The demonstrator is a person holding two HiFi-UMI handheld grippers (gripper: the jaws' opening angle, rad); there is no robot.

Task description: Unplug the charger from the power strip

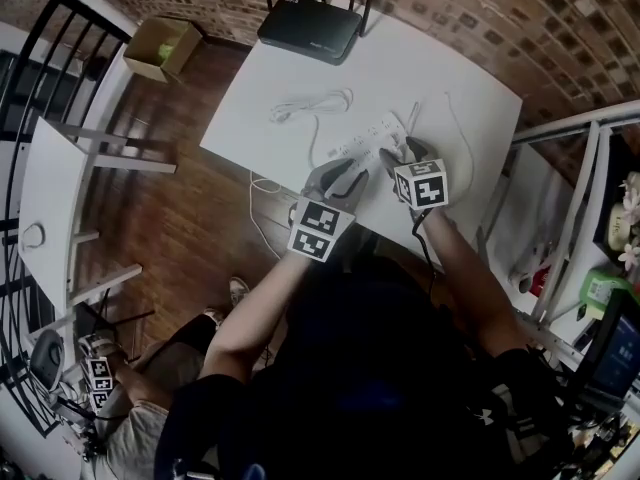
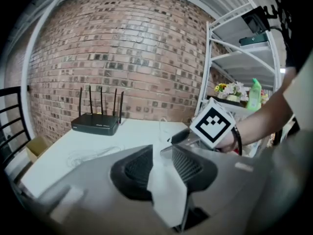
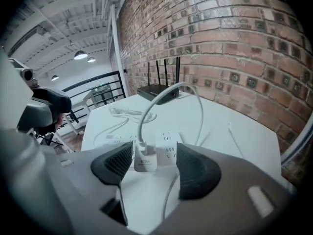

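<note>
A white charger stands plugged into the white power strip, and its white cable arcs up and away. My right gripper is open, one pad on each side of the charger; the charger stands nearer the left pad and I see no pressing contact. In the head view the strip lies mid-table, with the right gripper over its near end. My left gripper hovers just left of it. The left gripper is open, with only white surface showing between its pads.
A black router with antennas sits at the table's far edge by the brick wall. A loose coil of white cable lies left of the strip. White metal shelving stands at the right. A cardboard box sits on the wooden floor.
</note>
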